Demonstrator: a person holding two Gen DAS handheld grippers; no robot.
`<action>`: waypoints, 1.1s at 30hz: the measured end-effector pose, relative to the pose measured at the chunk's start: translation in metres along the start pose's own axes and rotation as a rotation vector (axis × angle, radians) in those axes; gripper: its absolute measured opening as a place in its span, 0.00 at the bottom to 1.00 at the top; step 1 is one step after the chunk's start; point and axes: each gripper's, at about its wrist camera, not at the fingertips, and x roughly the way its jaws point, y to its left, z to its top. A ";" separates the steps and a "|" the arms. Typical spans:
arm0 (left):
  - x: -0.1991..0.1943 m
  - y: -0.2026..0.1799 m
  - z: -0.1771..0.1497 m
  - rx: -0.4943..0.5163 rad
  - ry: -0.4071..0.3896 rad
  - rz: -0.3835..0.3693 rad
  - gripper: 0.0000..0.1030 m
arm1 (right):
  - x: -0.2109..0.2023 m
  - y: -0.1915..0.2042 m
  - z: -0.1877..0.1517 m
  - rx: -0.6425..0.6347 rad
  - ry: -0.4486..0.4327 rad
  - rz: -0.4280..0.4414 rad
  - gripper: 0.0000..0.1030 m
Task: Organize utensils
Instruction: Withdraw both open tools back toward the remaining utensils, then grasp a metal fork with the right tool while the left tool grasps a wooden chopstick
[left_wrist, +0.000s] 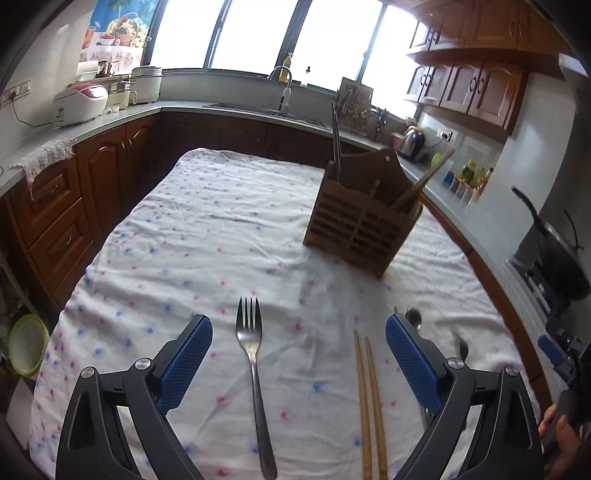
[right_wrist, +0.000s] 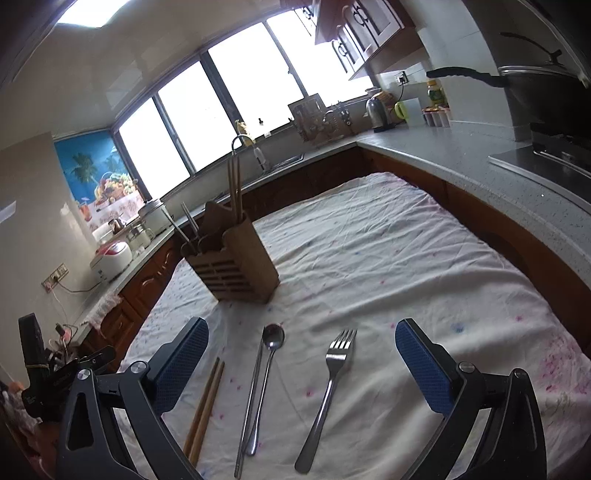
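Note:
A wooden slatted utensil holder (left_wrist: 360, 225) (right_wrist: 236, 258) stands on the floral tablecloth with chopsticks sticking out of it. In the left wrist view a steel fork (left_wrist: 253, 373) lies between the fingers of my open left gripper (left_wrist: 299, 350), and a pair of wooden chopsticks (left_wrist: 369, 406) lies just right of it. In the right wrist view my open right gripper (right_wrist: 301, 354) hovers over a steel spoon (right_wrist: 267, 376), a metal chopstick (right_wrist: 249, 410) beside it and a second fork (right_wrist: 328, 395). The wooden chopsticks (right_wrist: 205, 406) lie to the left. Neither gripper holds anything.
The cloth-covered table (left_wrist: 207, 236) (right_wrist: 388, 258) sits inside a U-shaped kitchen counter (right_wrist: 461, 155) with a sink, a kettle (right_wrist: 376, 110) and rice cookers (left_wrist: 79, 101). A black pan (right_wrist: 535, 85) sits on the stove at right. A person's hand (left_wrist: 557, 428) shows at the right edge.

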 end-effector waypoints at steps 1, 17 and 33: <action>0.002 -0.001 0.000 0.002 0.005 -0.001 0.93 | 0.000 0.000 -0.002 -0.002 0.004 0.000 0.99; 0.018 -0.025 -0.015 0.086 0.076 0.004 0.93 | 0.020 0.009 -0.025 -0.049 0.091 -0.039 0.99; 0.050 -0.041 -0.020 0.155 0.142 0.003 0.78 | 0.055 0.005 -0.033 -0.080 0.195 -0.102 0.68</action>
